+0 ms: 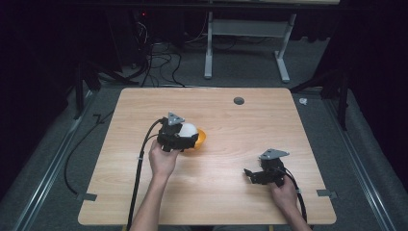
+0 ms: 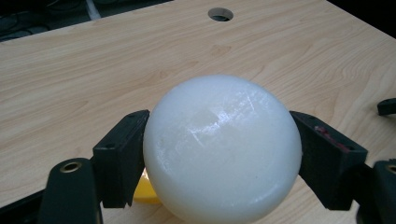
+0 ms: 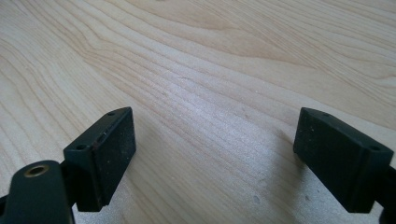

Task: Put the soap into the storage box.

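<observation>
A: Gripping the white ball (image 2: 222,149) from both sides, the left gripper (image 1: 179,136) has its fingers (image 2: 122,156) pinching the sphere across its widest part. Where does the ball sit?

B: Left of the worktop's middle, directly over an orange bowl (image 1: 200,138). In the left gripper view a sliver of yellow-orange rim peeks out under the ball's near left edge. Whether the ball rests in the bowl or is held just above it cannot be told.

A: And the right gripper (image 1: 255,176)?

B: Idle, low over the near right part of the worktop (image 1: 231,192), well apart from the ball. Its fingers (image 3: 105,149) are spread wide with bare wood grain between them.

A: Which step is in hand?

B: Judged from the grasp, either lifting the ball out of the bowl or setting it in; the pictures do not settle which.

A: What does the next move call for?

B: A smooth, rounded surface can slip, so steady pressure and a vertical path seem advisable. The bowl is light-looking and unsecured; the free gripper could steady it. A round hole (image 1: 238,100) lies at the far edge.
</observation>
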A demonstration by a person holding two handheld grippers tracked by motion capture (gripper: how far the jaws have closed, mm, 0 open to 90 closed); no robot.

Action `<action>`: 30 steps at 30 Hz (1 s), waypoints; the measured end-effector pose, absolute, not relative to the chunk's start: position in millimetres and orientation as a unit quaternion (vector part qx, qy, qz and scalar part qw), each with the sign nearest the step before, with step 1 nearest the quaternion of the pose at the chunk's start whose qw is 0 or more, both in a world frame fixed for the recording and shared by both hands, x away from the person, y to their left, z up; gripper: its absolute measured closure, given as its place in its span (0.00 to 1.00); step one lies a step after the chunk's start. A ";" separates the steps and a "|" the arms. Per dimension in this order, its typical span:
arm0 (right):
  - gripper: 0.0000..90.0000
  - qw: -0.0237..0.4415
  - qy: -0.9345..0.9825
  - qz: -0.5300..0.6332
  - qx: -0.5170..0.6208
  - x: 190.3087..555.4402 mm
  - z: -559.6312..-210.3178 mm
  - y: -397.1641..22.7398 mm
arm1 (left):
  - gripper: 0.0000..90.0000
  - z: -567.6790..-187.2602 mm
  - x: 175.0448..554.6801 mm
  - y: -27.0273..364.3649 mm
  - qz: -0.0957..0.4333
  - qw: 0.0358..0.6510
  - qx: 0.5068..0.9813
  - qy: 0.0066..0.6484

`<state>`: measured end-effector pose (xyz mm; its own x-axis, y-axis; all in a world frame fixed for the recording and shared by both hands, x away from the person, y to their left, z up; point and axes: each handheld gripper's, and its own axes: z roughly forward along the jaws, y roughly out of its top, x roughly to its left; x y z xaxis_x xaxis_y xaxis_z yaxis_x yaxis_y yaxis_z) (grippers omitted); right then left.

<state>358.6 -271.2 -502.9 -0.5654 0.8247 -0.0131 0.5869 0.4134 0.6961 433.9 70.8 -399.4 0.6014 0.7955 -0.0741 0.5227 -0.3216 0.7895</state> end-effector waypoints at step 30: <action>0.15 0.181 0.821 0.329 0.430 358.6 -502.9 -271.3 | 0.27 -440.2 469.3 55.7 0.155 0.343 0.807 0.455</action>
